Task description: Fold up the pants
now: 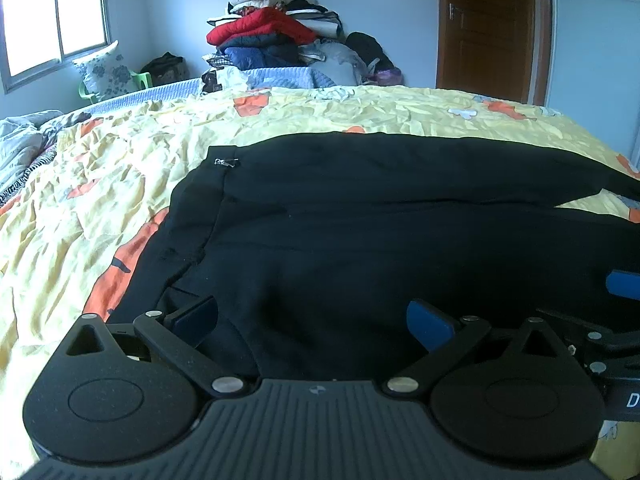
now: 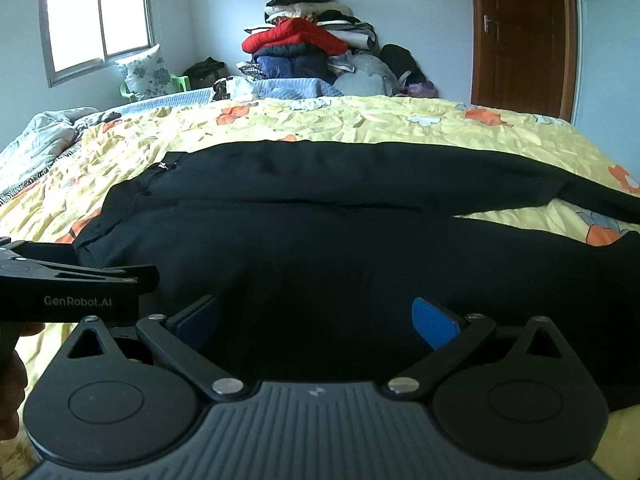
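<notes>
black pants lie spread on the yellow flowered bedspread, waistband toward the left with a small metal clasp showing at its far corner, legs running off to the right. the two legs appear side by side and split apart near the right edge, where a wedge of bedspread shows between them, so no fold looks made yet; by my reading the task is at its start, with the lengthwise fold and the later crosswise folds all still to do.

the left gripper sits low over the near edge of the pants close to the waist end, jaws wide apart, blue pads on either side of dark cloth but clamping nothing. whether the fingertips rest on the fabric or hang just above it i cannot tell. the right gripper is just beside it, further along the near leg, jaws equally wide and holding nothing; from its camera the left tool's black body juts in at the left.

a heap of clothes stands against the far wall, beyond the bed, with a wooden door to its right.
</notes>
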The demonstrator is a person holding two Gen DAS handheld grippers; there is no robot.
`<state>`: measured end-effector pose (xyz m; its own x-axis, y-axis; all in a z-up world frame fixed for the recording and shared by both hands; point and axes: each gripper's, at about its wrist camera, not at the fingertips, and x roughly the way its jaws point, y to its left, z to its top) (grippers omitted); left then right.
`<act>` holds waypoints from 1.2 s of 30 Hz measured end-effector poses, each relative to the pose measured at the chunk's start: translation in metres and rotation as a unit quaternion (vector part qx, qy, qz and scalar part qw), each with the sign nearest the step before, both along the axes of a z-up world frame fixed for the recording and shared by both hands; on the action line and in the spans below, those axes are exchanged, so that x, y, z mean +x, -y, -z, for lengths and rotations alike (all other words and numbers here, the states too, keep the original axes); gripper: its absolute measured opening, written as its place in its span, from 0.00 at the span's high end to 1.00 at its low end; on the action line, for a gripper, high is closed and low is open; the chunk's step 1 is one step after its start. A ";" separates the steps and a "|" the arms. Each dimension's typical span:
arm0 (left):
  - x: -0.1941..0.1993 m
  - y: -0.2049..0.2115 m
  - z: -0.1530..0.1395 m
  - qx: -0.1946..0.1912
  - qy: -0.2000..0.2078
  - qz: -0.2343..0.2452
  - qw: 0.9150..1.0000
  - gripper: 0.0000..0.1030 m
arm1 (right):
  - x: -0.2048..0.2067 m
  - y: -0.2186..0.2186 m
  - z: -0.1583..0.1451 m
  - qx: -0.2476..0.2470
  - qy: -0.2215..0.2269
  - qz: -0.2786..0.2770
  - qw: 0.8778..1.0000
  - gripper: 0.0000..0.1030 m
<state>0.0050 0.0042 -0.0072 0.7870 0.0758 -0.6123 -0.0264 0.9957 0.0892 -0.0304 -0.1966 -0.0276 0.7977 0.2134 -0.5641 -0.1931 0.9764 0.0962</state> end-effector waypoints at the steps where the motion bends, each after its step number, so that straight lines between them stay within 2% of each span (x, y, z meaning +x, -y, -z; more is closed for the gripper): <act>1: 0.000 0.000 0.000 0.000 0.000 0.000 1.000 0.00 | 0.000 0.000 0.000 0.001 0.000 0.000 1.000 0.00; 23: -0.001 0.000 0.003 0.000 -0.002 -0.001 1.000 0.00 | 0.000 0.001 0.007 0.004 -0.014 -0.001 1.000 0.00; 30: -0.002 0.001 0.002 -0.005 0.001 0.007 1.000 0.00 | 0.005 0.003 0.016 0.003 -0.033 0.004 0.999 0.00; 36: 0.006 0.001 0.015 -0.002 -0.037 -0.003 0.999 0.00 | 0.006 -0.002 0.024 -0.018 -0.035 0.007 0.999 0.00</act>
